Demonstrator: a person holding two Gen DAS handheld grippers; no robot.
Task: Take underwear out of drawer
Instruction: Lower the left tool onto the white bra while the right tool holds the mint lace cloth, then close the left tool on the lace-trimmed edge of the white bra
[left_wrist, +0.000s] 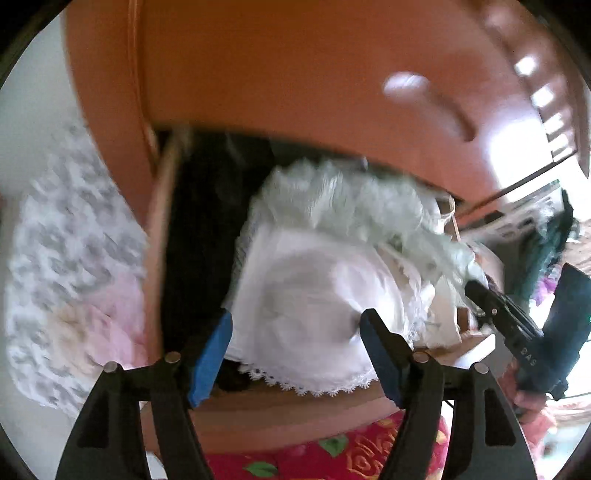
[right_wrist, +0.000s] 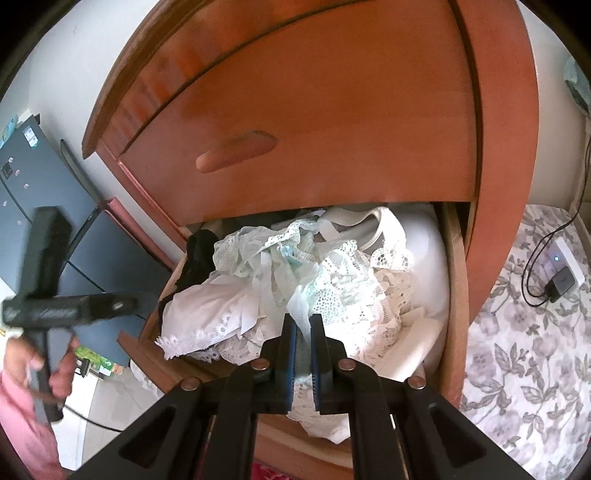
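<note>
While the right gripper (right_wrist: 303, 321) pinched the pale green lace underwear (right_wrist: 280, 258) above the open drawer (right_wrist: 452, 295), the left gripper (left_wrist: 295, 328) hung spread over white garments (left_wrist: 310, 295) inside it.

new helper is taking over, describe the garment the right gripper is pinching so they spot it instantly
Look into the open wooden drawer, at the heap of white fabrics. On top lies the pale mint lace garment, one strip pinched in the right gripper. Its greenish tint sets it apart from the pure white pieces around it.
</note>
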